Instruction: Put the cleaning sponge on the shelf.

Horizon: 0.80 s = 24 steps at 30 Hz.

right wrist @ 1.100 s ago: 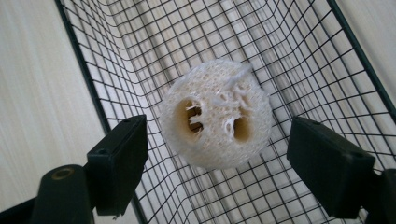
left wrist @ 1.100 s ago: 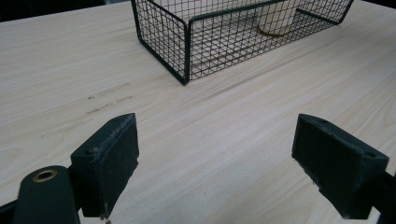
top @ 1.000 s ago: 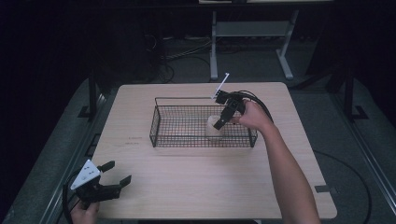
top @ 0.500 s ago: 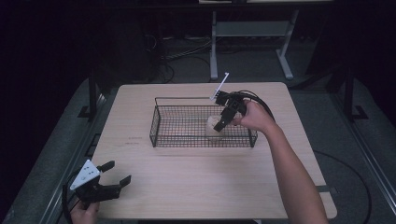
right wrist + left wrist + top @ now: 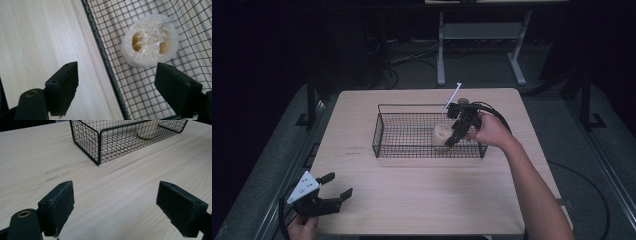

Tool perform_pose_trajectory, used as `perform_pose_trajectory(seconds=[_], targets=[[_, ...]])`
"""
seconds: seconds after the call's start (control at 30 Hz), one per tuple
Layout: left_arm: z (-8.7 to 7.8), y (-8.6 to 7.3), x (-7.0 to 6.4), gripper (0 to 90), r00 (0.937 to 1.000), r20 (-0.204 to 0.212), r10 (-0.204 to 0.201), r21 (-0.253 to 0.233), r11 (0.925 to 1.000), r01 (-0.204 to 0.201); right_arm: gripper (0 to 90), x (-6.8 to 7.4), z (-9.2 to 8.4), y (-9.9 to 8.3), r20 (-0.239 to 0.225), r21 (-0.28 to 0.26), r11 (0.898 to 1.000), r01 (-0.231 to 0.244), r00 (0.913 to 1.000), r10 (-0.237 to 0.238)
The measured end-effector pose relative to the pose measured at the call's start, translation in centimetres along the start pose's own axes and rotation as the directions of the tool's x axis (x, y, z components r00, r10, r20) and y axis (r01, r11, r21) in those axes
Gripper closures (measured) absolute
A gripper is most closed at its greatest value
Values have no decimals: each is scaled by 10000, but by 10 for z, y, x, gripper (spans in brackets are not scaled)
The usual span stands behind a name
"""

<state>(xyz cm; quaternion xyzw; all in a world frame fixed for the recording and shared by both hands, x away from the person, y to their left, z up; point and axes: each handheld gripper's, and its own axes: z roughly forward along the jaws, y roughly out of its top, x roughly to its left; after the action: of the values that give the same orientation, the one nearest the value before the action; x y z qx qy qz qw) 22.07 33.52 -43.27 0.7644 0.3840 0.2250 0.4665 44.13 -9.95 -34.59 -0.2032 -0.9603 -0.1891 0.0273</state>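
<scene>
Just beyond the right gripper's (image 5: 115, 92) spread fingers — loofah (image 5: 150, 47), untouched.

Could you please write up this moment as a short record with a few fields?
Surface: wooden table
Container: black wire basket, upright on the table
Contents: pale loofah piece, standing on the basket floor near its right end
Right tool: open, over the basket's right end just above the loofah piece, not gripping it
Left tool: open, holding nothing, at the table's near left corner
</scene>
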Motion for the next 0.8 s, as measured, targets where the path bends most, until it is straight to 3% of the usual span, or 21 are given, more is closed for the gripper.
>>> perform_pose_trajectory(seconds=[0.8], targets=[[0, 0, -1, 140, 10000, -8, 41, 3, 10000, -41, 190, 23, -3, -18, -161, -120, 9996, 260, 9995, -262]])
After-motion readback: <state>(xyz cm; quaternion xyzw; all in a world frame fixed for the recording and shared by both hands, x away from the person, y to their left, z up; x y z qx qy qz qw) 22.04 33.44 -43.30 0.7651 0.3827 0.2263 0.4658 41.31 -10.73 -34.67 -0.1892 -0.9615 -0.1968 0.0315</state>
